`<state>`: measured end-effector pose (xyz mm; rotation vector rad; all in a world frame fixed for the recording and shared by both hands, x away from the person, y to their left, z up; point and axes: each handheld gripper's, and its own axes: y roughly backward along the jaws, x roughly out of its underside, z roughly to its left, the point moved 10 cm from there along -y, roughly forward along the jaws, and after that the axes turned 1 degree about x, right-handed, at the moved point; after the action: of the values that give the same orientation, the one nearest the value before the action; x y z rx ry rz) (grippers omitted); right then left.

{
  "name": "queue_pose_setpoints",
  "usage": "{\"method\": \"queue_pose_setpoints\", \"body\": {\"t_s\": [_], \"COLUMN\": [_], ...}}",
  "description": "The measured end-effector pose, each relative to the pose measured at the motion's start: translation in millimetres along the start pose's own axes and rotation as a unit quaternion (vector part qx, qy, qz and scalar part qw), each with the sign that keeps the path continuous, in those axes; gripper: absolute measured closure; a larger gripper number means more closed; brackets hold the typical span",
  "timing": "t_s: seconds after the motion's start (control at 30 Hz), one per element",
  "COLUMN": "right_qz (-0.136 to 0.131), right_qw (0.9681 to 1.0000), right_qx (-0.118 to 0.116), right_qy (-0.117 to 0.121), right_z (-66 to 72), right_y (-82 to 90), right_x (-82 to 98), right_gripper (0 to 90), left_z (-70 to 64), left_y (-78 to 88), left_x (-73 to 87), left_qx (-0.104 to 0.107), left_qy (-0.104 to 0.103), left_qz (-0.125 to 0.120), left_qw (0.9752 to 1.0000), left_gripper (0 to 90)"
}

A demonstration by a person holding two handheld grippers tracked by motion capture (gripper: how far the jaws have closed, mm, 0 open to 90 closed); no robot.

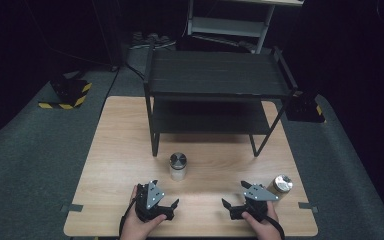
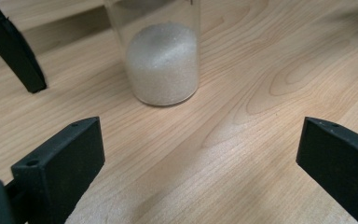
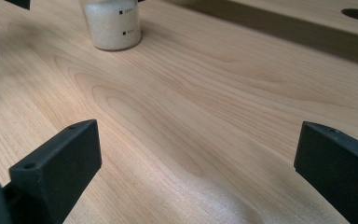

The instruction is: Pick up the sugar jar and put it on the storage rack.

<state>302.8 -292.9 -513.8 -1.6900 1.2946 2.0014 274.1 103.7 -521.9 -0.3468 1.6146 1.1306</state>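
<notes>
A clear jar (image 1: 178, 166) with a silver lid and white granules inside stands upright in the middle of the wooden table (image 1: 120, 150). My left gripper (image 1: 166, 196) rests just in front of it, open, with the jar (image 2: 163, 65) a short way ahead of the empty jaws (image 2: 200, 154). A second jar (image 1: 280, 185), silver-lidded with brownish contents, stands at the right, close behind my right gripper (image 1: 233, 194). That gripper is open too and points left across bare wood (image 3: 198, 158) toward the white jar (image 3: 112, 23).
A black two-tier shelf (image 1: 215, 75) stands across the back half of the table; its front left leg (image 2: 11, 46) comes down near the white jar. Grey carpet surrounds the table. Bare tabletop lies between the two grippers.
</notes>
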Motion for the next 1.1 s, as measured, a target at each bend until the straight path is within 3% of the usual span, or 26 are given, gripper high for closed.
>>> {"method": "queue_pose_setpoints", "body": {"t_s": [0.37, 1.1], "right_qz": [0.012, 0.012], "right_qw": [0.9999, 0.9997], "right_qx": [-0.009, -0.017], "right_qy": [-0.006, -0.008], "right_z": [-1.4, -2.4], "right_y": [-0.7, 0.2], "right_x": [-1.0, -0.4], "right_gripper": [0.7, 0.7], "left_z": [3.6, 5.1], "left_y": [2.4, 5.2], "left_x": [1.7, 4.1], "left_qx": [0.0, -0.002], "left_qy": [0.027, 0.037], "left_qz": [0.0, -0.011], "left_qw": [0.9996, 0.9993], "left_gripper": [1.1, 1.2]}}
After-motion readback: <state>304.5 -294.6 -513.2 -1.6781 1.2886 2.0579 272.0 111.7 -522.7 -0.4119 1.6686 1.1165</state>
